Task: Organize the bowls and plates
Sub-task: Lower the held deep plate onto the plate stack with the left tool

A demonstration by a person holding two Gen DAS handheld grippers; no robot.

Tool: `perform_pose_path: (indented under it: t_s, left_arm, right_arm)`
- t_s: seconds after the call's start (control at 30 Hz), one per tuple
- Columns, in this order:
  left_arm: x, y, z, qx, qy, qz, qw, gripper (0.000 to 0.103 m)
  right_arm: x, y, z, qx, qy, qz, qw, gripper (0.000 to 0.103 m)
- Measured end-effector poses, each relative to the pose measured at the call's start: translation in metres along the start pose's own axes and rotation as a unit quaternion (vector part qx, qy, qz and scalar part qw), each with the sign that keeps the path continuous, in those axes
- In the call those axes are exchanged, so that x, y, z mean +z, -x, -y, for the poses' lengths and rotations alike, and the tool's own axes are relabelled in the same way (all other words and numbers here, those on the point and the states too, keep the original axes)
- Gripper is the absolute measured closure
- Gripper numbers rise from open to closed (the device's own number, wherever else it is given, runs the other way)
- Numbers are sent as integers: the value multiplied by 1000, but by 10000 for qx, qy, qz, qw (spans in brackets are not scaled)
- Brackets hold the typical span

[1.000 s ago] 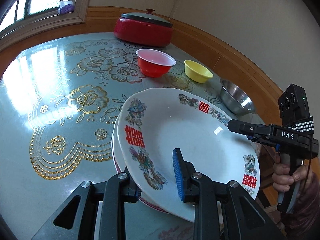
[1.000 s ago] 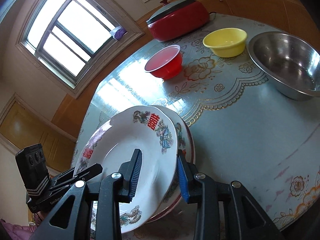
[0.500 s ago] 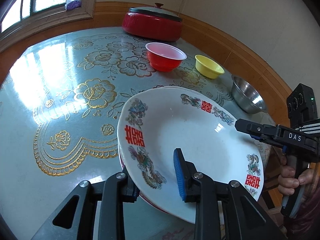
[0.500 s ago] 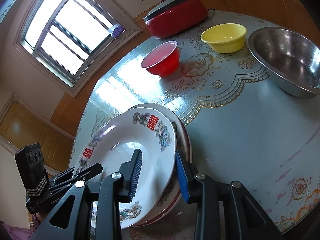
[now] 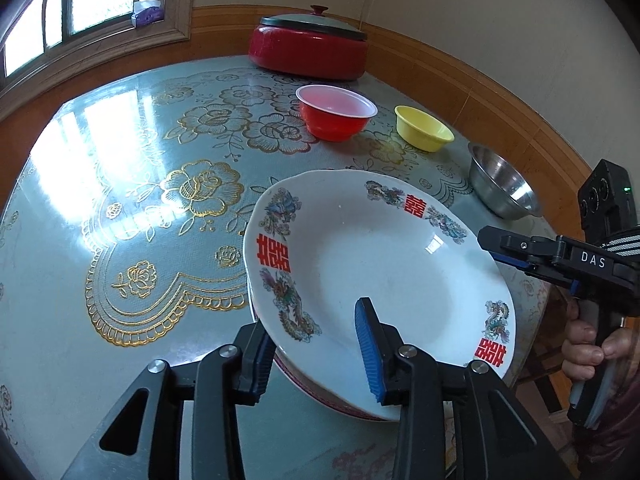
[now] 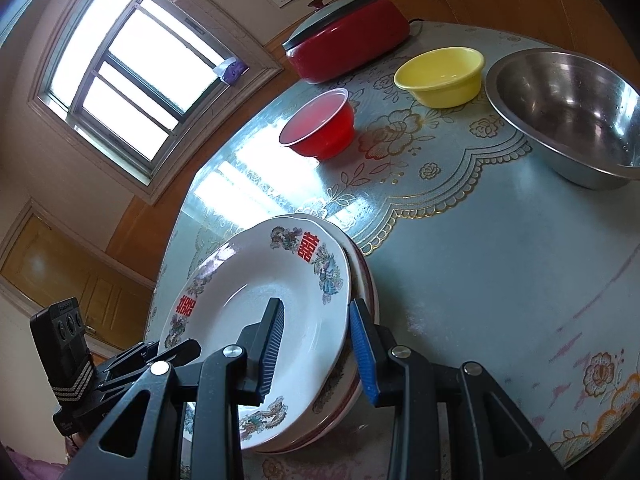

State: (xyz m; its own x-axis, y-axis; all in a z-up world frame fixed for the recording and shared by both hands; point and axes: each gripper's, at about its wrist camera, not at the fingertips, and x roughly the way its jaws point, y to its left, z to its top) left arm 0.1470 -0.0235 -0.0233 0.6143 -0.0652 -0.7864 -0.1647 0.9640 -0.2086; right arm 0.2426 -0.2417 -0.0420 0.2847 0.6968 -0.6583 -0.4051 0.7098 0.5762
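A white plate with red characters [image 5: 376, 264] lies on top of a red-rimmed plate [image 6: 362, 276] near the table's near edge. My left gripper [image 5: 316, 344] straddles its near rim, one finger under and one over the plate. My right gripper [image 6: 318, 344] straddles the opposite rim the same way and shows in the left wrist view [image 5: 504, 248]. Whether either pair of jaws presses the plate I cannot tell. A red bowl [image 5: 338, 116], a yellow bowl [image 5: 423, 133] and a steel bowl [image 5: 502, 186] stand further back.
A red lidded electric pot [image 5: 308, 50] stands at the table's far edge by the wall. The round table has a glossy floral cover [image 5: 140, 184]. A window [image 6: 132, 72] is behind on the left.
Both grippers and the top plate have shifted toward the bowls and settled over the lower plate, which is now almost hidden beneath.
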Motion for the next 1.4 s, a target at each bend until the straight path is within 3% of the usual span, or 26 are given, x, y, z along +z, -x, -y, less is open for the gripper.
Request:
perform_pose_path:
  t_s: [0.27,0.6,0.93,1.2,1.4]
  left_arm:
    - [-2,2,0,-48,6,30,10000,65]
    - [-3,6,-4,8,175,83,9998,65]
    - [-12,10,-6,-89,167,101,9998,65]
    - [-11,16,-13,-220,290,234,9991,65]
    - [-11,24,-16,-297,413,391,9979,66]
  right_arm:
    - [0,3,3,-143,-8,19,9999,68]
    - [0,-1,-13,-443,575,-71,9973,68]
    - [4,1,-8,-319,477,-67,9983,68]
    - [5,-1,-17,-470,896,-248,9946,67]
    - [18,8,-26,-402,927,-21,9949,67]
